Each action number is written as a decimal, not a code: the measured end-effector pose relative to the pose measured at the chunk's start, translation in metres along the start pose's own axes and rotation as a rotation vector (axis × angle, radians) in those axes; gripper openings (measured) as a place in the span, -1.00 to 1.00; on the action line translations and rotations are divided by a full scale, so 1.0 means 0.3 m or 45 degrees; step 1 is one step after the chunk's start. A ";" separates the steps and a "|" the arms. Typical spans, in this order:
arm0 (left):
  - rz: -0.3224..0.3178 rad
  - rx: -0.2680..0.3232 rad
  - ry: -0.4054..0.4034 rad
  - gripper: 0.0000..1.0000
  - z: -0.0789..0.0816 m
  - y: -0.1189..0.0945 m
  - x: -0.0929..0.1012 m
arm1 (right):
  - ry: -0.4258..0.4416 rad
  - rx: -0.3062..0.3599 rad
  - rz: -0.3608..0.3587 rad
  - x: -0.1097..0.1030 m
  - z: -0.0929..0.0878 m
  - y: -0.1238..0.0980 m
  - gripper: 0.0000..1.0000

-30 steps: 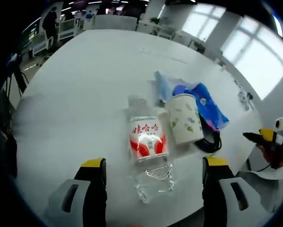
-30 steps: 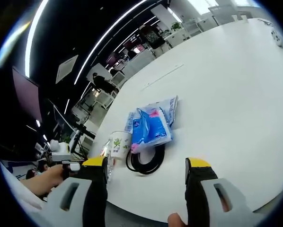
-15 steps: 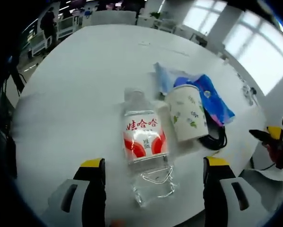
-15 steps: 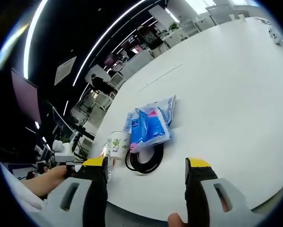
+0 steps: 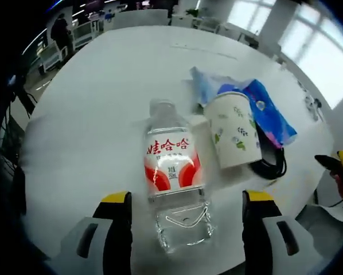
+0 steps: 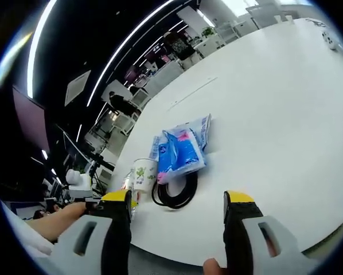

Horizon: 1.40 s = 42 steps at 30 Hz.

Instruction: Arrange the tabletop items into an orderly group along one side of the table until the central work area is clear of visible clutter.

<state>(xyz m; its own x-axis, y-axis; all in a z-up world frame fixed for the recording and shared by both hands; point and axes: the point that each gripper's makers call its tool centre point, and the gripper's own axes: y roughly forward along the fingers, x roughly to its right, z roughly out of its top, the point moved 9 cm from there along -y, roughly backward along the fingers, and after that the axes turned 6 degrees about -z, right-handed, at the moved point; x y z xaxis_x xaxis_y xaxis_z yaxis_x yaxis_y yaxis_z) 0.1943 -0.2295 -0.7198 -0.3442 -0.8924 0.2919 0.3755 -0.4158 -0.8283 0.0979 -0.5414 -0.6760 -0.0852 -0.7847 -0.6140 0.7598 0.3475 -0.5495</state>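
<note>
1. In the left gripper view we see the left gripper [image 5: 187, 197] with its yellow-tipped jaws spread wide, holding nothing — they stand either side of the base of a clear plastic water bottle with a red-and-white label [image 5: 172, 175], without touching it.
2. That bottle lies on its side on the white tabletop [image 5: 102, 103], near the table edge closest to the grippers, cap end pointing away from the jaws.
3. Just beside it stands a white paper cup printed with small green leaves [image 5: 236, 136], close enough that we cannot tell whether the two touch.
4. Behind the cup lies a blue plastic packet [image 5: 268, 114] with a paler, crinkled wrapper [image 5: 206, 87] beside it; a coil of black cable [image 5: 273, 166] sits against the cup's far side, partly under the packet.
5. In the right gripper view the right gripper [image 6: 176, 220] also has its jaws spread apart and empty — it hangs off the near table edge, with the cable coil [image 6: 174, 192] between the jaw tips.
6. From there we see the cup [image 6: 143, 173], the blue packet [image 6: 180, 154] and the bottle [image 6: 127, 183] grouped near that same edge, while the rest of the white surface [image 6: 275, 103] stretches away bare.
7. A person's hand [image 6: 59, 220] shows at the left of that view.
</note>
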 end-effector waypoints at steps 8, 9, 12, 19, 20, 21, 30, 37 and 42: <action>0.071 -0.010 0.009 0.27 -0.005 -0.003 -0.010 | -0.009 -0.006 0.012 -0.018 0.000 0.005 0.28; 0.073 -0.012 0.010 0.24 -0.005 -0.004 -0.010 | -0.010 -0.010 0.013 -0.022 -0.002 0.006 0.27; 0.086 -0.035 0.060 0.13 -0.008 -0.005 -0.013 | -0.012 -0.014 0.028 -0.035 -0.001 0.012 0.27; 0.093 -0.014 0.015 -0.18 -0.011 -0.009 -0.019 | -0.046 -0.017 0.100 -0.094 0.023 0.031 0.27; 0.090 -0.010 0.016 -0.19 -0.010 -0.008 -0.020 | -0.049 -0.016 0.107 -0.100 0.027 0.033 0.27; 0.086 -0.003 0.011 -0.20 -0.011 -0.009 -0.023 | -0.053 -0.017 0.116 -0.109 0.030 0.037 0.26; 0.083 0.044 -0.062 -0.24 -0.029 -0.017 -0.021 | -0.030 -0.017 0.277 -0.255 0.072 0.089 0.19; 0.055 0.074 -0.140 -0.25 -0.048 -0.029 -0.022 | -0.113 -0.075 0.381 -0.388 0.077 0.161 0.19; 0.049 0.101 -0.196 -0.25 -0.061 -0.043 -0.031 | -0.043 -0.116 0.457 -0.476 0.074 0.201 0.16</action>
<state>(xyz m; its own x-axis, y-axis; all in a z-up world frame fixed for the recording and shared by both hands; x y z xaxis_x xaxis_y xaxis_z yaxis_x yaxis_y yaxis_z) 0.1768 -0.2127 -0.7205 -0.1949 -0.9216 0.3357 0.4544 -0.3882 -0.8018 0.1703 -0.4197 -0.6088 0.1993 -0.6205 -0.7585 0.6768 0.6469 -0.3514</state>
